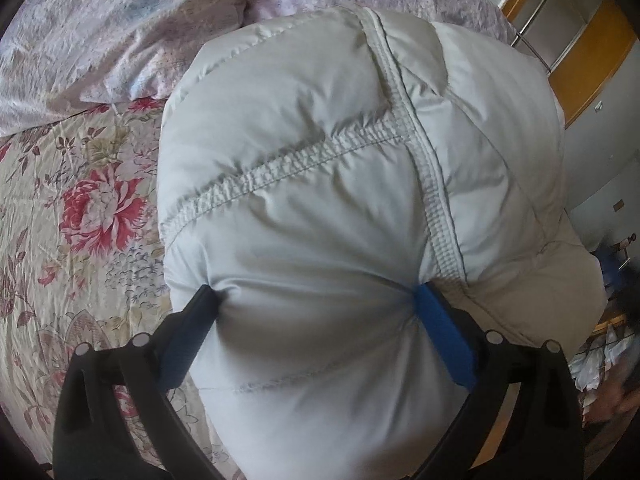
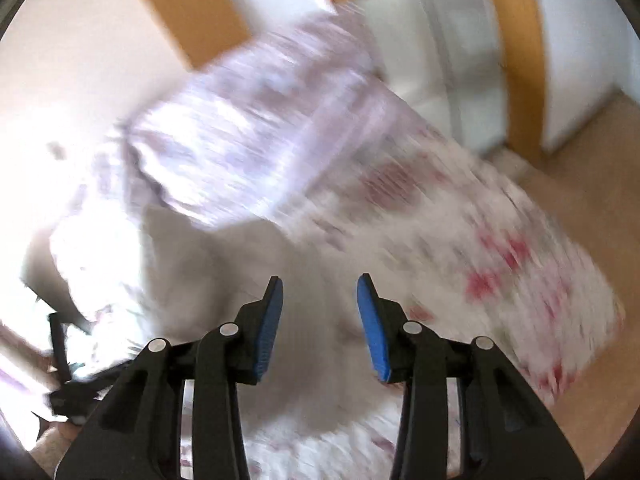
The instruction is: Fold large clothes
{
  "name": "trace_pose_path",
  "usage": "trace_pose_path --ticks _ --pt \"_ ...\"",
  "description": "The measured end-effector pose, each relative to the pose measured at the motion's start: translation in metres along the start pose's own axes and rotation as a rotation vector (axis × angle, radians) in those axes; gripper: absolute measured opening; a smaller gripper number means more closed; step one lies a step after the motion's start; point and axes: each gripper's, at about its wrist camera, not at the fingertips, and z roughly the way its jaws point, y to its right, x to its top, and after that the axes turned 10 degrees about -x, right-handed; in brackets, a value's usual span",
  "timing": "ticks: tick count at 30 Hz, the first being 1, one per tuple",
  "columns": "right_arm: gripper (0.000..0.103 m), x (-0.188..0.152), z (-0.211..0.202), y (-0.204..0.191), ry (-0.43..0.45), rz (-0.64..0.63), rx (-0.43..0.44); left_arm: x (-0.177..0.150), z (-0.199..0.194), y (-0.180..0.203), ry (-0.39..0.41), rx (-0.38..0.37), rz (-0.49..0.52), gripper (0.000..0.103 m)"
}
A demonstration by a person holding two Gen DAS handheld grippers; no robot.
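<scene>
A puffy pale grey down jacket (image 1: 340,184) is bunched into a thick bundle over the bed and fills most of the left wrist view. My left gripper (image 1: 312,300) is shut on it, both blue pads (image 1: 436,320) pressed deep into the padding from either side. In the blurred right wrist view the same jacket (image 2: 224,264) shows as a pale mass below the fingers. My right gripper (image 2: 320,288) hangs above it, open, with nothing between its pads.
A floral bedspread (image 1: 80,208) with red flowers covers the bed, and a lilac crumpled quilt (image 1: 120,20) lies at its far end. Wooden-trimmed wardrobe doors (image 2: 520,60) and a wooden floor (image 2: 592,152) lie beyond the bed's edge.
</scene>
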Motion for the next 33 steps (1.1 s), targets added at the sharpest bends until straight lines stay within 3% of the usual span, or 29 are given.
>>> trace_pose_path --ticks 4,7,11,19,23,28,33 --pt "0.041 0.019 -0.003 -0.069 -0.006 -0.182 0.160 0.004 0.003 -0.003 -0.002 0.002 0.011 0.099" --pt "0.030 0.016 0.012 -0.125 -0.064 -0.286 0.259 0.002 0.003 -0.001 -0.001 0.004 0.020 0.099" --pt "0.020 0.012 0.032 -0.168 -0.106 -0.327 0.299 0.000 0.003 0.000 -0.001 0.004 0.030 0.099" --pt "0.020 0.007 0.080 -0.179 -0.168 -0.338 0.224 -0.002 0.003 0.000 -0.004 0.000 0.040 0.099" --pt "0.000 0.000 0.104 -0.159 -0.192 -0.324 0.084 -0.001 0.005 0.005 -0.011 -0.008 0.064 0.100" --pt "0.000 -0.008 0.126 -0.137 -0.211 -0.307 0.000 0.000 0.007 0.021 -0.010 0.001 0.131 0.101" --pt "0.000 -0.012 0.141 -0.126 -0.227 -0.302 -0.029 0.007 0.000 0.021 0.003 -0.023 0.118 0.100"
